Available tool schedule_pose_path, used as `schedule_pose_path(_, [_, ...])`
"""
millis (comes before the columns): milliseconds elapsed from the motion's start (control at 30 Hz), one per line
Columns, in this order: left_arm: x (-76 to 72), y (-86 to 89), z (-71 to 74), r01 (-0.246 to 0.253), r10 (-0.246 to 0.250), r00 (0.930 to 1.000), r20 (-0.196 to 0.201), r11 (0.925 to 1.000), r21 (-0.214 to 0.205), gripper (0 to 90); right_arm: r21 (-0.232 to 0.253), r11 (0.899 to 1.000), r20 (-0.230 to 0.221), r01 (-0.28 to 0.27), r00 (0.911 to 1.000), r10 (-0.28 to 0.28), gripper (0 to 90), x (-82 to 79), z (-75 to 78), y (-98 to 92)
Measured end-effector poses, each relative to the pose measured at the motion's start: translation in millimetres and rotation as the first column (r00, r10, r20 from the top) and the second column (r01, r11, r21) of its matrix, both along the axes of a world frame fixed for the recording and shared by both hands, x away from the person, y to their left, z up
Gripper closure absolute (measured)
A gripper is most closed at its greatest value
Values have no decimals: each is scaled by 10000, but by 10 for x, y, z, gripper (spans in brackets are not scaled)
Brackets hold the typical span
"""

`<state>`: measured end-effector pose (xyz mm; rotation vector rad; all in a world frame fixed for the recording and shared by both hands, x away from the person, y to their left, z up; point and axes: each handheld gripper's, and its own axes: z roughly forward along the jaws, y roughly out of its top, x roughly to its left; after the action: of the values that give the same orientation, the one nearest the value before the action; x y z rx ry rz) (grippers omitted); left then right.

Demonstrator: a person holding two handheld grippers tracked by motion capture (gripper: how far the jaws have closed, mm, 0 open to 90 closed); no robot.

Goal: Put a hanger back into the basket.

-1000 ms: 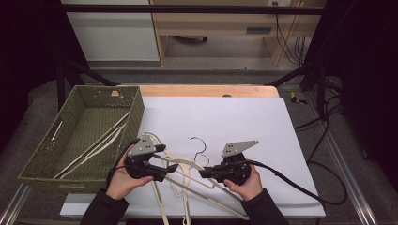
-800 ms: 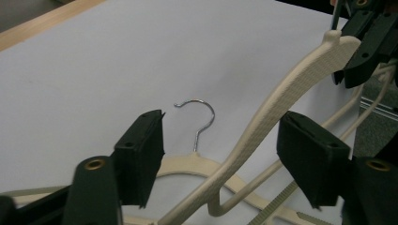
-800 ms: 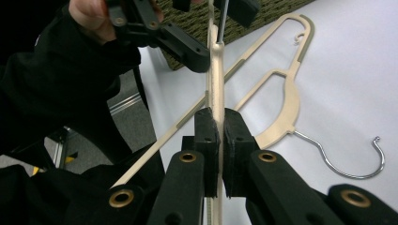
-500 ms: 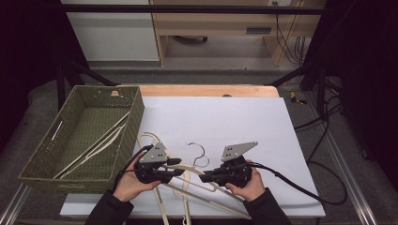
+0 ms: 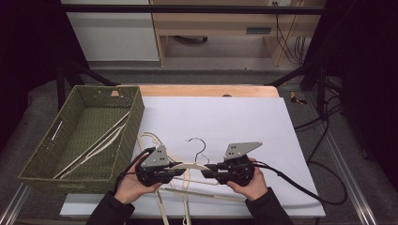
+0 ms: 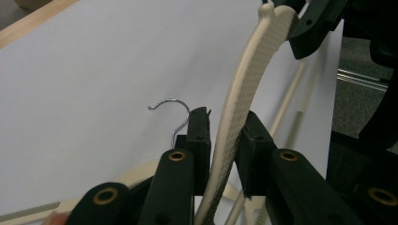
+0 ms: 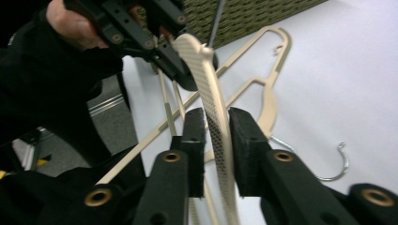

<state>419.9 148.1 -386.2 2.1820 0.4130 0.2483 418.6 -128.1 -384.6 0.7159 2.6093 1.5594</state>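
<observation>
A cream hanger (image 5: 192,165) with a metal hook (image 5: 199,145) hangs level between my two grippers over the near part of the white table (image 5: 244,122). My left gripper (image 5: 182,170) has just been closing, and its pads now press on the hanger's left arm (image 6: 230,126). My right gripper (image 5: 206,171) has just been opening. The hanger's other arm (image 7: 213,117) still runs between its jaws, with a thin gap at one pad. Each gripper view shows the other gripper on the far end of the hanger.
A green woven basket (image 5: 136,117) with a few pale hangers (image 5: 94,146) in it stands at the left. More cream hangers (image 5: 162,199) lie on the table under and before the grippers. A cable (image 5: 300,190) trails off to the right.
My left gripper has come in a little to the right and shut on the hanger's left arm. The right gripper has stayed put, and its jaws have eased apart.
</observation>
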Motion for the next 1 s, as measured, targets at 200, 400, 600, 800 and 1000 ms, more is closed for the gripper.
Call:
schedule_pose_path(200, [3,4,4,35,-40,9998,-216,9998,-198,774,-23,9998,118,-179,9998,179,802,-15,16,-21])
schedule_pose_path(400, [2,10,10,-313,313,9995,-38,9995,-57,787,-60,9990,368,438,9984,-435,623,-2,18,-43])
schedule_pose_path(600, [14,49,32,-619,611,9979,-192,9972,-418,792,366,9923,596,1187,9909,-1207,396,4,66,-140])
schedule_pose_path(800, [-6,102,99,-1449,1456,9893,44,9866,-754,796,997,9715,978,2148,9696,-2244,248,-13,156,-338])
schedule_pose_path(1000, [-24,174,171,-2237,2279,9733,273,9685,-1094,796,1504,9396,1095,3073,9394,-3248,131,-27,213,-586])
